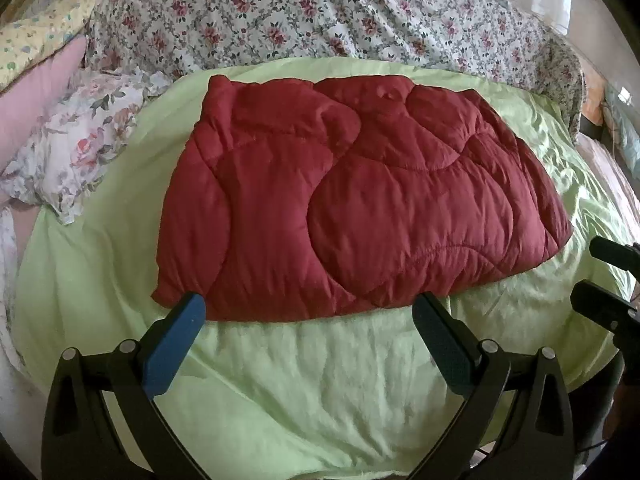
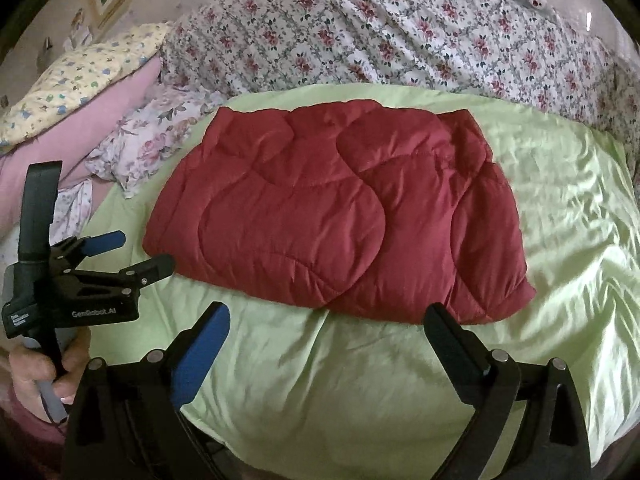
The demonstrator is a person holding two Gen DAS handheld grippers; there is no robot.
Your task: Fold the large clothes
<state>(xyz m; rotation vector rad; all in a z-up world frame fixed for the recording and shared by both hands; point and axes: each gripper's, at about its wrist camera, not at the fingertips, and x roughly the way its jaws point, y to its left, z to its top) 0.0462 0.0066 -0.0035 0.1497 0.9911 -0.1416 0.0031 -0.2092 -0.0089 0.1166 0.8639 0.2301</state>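
A dark red quilted comforter [image 1: 352, 200], folded into a thick pad, is lying across the middle of the frame on a pale green sheet [image 1: 280, 380]. The left gripper [image 1: 310, 314] is holding its 2 fingers wide apart at the bottom, their tips just at the comforter's near edge. The right gripper [image 1: 608, 280] is showing at the right edge. A floral duvet [image 1: 320, 12] is filling the top; a ruffled floral pillow [image 1: 80, 140] is sitting at left.

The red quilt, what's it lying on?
The red quilt lies on a light green sheet. Whatever is under the quilt's middle is covered.
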